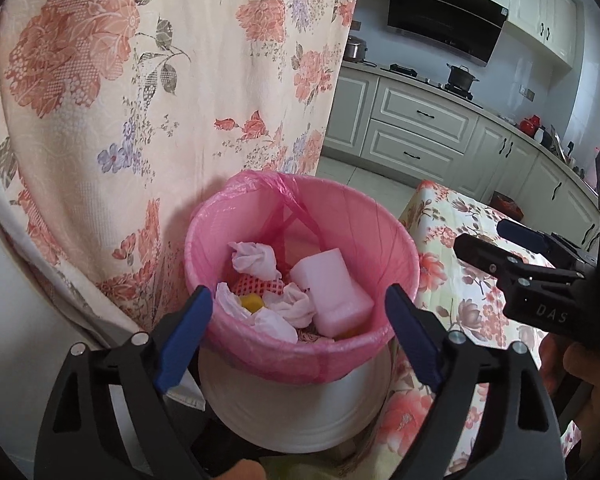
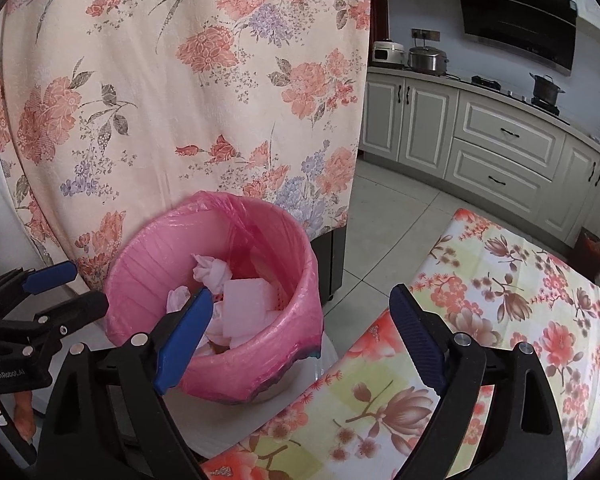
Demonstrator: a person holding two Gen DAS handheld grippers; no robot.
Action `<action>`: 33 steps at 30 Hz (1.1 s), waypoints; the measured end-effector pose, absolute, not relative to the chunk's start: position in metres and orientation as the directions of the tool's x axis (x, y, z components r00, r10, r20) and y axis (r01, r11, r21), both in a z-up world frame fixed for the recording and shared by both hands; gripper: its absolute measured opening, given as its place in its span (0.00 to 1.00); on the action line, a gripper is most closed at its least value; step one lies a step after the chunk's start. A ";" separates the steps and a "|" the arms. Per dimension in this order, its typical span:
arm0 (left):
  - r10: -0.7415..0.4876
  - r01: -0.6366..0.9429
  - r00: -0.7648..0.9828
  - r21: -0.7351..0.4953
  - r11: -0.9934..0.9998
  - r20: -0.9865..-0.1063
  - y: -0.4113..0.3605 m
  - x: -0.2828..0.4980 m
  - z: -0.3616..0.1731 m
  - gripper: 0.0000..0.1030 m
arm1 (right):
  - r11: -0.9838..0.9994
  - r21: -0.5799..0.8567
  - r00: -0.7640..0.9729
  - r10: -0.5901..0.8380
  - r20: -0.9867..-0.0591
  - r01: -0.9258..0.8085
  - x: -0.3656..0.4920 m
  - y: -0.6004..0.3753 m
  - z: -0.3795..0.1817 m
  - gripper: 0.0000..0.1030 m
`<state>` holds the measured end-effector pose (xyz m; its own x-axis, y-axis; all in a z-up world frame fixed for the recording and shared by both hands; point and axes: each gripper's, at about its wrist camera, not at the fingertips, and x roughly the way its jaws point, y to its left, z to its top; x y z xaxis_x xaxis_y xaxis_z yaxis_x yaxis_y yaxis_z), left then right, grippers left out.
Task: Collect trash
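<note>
A white bin with a pink bag liner [image 1: 364, 216] stands on the floor by a flowered cloth. In it lie crumpled tissues [image 1: 256, 260], a white foam block [image 1: 332, 292], red net and yellow peel [image 1: 252, 303]. My left gripper [image 1: 300, 304] is open and empty, just above the bin's near rim. My right gripper [image 2: 300, 312] is open and empty, over the gap between the bin [image 2: 148, 264] and the table; it also shows at the right of the left wrist view [image 1: 496, 244]. The left gripper appears at the left of the right wrist view [image 2: 76, 286].
A table with a flowered cover [image 2: 500, 300] stands right of the bin. A large flowered cloth [image 1: 140, 80] hangs behind it. Kitchen cabinets [image 2: 500, 144], a stove with a pot [image 2: 544, 88] and a range hood lie beyond tiled floor [image 2: 400, 204].
</note>
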<state>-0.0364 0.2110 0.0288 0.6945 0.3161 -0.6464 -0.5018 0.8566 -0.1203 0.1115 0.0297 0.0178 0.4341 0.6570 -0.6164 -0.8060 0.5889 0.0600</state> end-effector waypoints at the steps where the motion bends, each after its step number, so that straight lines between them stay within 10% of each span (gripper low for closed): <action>1: 0.317 -0.504 0.692 -0.119 0.856 -0.649 0.210 -0.040 0.029 0.88 | 0.591 0.071 0.431 0.660 -0.616 -0.804 0.108 0.027 0.018 0.82; 33: 0.330 -0.528 0.646 -0.091 0.844 -0.688 0.201 -0.066 0.038 0.95 | 0.593 0.082 0.435 0.670 -0.601 -0.801 0.060 0.000 0.020 0.82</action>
